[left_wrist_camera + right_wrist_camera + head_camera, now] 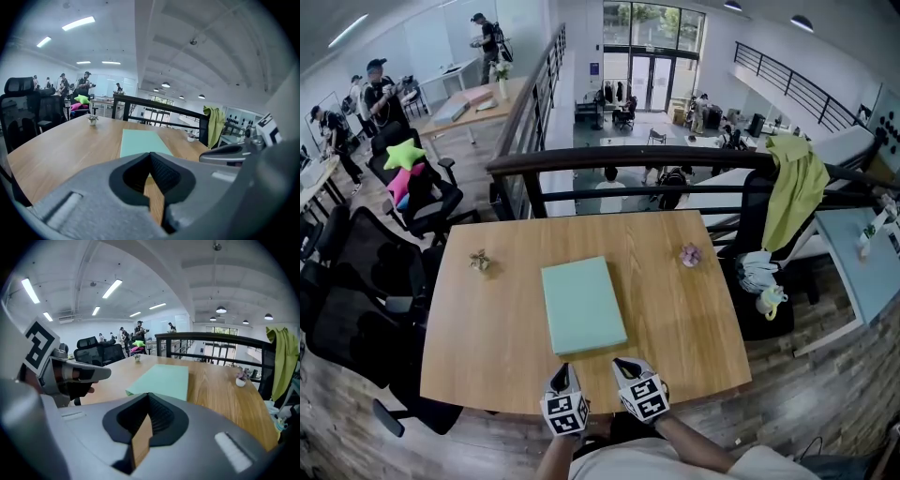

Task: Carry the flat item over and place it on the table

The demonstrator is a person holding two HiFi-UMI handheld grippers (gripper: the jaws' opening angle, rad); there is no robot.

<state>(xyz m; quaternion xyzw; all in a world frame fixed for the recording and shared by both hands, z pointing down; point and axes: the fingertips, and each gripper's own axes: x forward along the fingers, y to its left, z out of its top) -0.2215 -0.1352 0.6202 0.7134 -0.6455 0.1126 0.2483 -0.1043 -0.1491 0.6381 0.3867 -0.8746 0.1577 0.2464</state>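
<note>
A flat mint-green item point(583, 305) lies flat in the middle of the wooden table point(487, 356), its long side running away from me. Both grippers hover side by side over the table's near edge, just short of the item's near end. My left gripper point(563, 373) is shut with nothing between its jaws, and so is my right gripper point(623, 366). In the left gripper view the closed jaws point(150, 154) point at the item point(143, 142). In the right gripper view the closed jaws point(149, 395) face the item point(164, 379), with the left gripper point(75, 373) alongside.
Two tiny potted plants stand on the table, one far left point(480, 261) and one far right point(690, 254). A dark railing point(628, 164) runs behind the table with a green cloth point(797, 187) hung over it. Black office chairs point(366, 281) crowd the left side.
</note>
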